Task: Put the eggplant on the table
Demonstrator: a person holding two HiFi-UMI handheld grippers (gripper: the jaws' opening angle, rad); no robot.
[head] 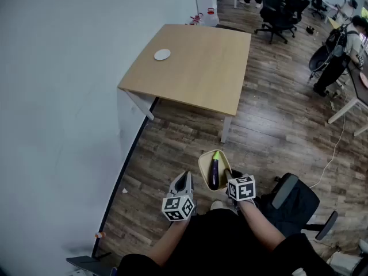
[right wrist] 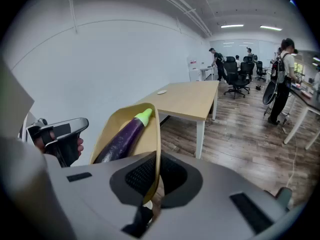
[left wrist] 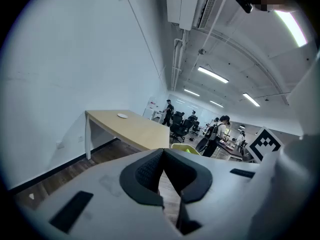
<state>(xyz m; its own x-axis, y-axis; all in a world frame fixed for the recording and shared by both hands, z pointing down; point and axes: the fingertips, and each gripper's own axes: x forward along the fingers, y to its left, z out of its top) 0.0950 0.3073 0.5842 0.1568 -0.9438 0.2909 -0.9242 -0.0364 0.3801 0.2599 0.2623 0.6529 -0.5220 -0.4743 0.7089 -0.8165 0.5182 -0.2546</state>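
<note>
A dark purple eggplant (head: 214,173) with a green stem lies in a shallow yellow plate (head: 203,164) held above the wooden floor, short of the table. My right gripper (head: 229,176) is shut on the plate's right rim. In the right gripper view the rim (right wrist: 153,134) runs between the pads with the eggplant (right wrist: 122,136) just left of it. My left gripper (head: 185,177) hangs left of the plate, shut and holding nothing; its pads meet in the left gripper view (left wrist: 163,151). The light wooden table (head: 195,68) stands ahead.
A small white dish (head: 162,54) sits on the table's far left part. A white wall runs along the left. A black office chair (head: 293,200) is close on my right. More chairs (head: 279,10) and a person (head: 345,39) at a desk are at the back right.
</note>
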